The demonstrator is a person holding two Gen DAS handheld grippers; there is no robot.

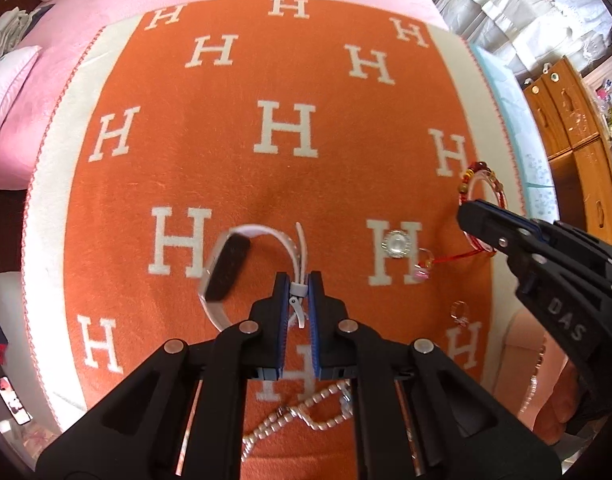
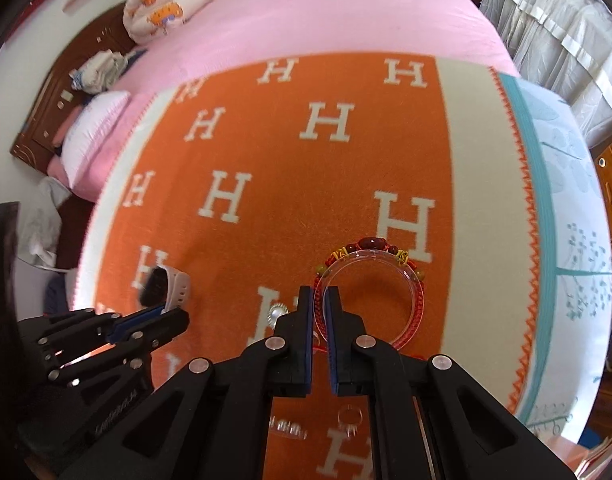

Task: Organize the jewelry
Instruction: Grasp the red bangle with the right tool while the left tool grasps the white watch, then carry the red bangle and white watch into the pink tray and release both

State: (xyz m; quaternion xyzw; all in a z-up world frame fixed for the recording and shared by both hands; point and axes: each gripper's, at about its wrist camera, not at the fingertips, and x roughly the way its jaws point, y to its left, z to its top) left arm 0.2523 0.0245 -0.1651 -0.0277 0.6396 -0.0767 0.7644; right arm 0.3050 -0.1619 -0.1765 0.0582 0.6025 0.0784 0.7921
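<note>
A white smartwatch (image 1: 225, 268) with a black face lies on the orange blanket (image 1: 289, 176). My left gripper (image 1: 299, 294) points down and is shut on its white strap near the buckle. To the right, my right gripper (image 1: 472, 216) is shut on a clear bangle (image 1: 486, 184) wound with a red beaded cord. In the right wrist view the bangle (image 2: 386, 270) has its left rim pinched between the pads of the right gripper (image 2: 320, 308). The left gripper (image 2: 177, 316) and the watch (image 2: 165, 286) show at lower left.
A round rhinestone brooch (image 1: 396, 243), a pink charm (image 1: 422, 268), a clear ring (image 1: 460, 312) and a pearl necklace (image 1: 306, 404) lie on the blanket. A peach-coloured case (image 1: 538, 376) sits at lower right. Pink bedding (image 2: 326, 12), pillows and wooden cabinets (image 1: 574, 128) surround the blanket.
</note>
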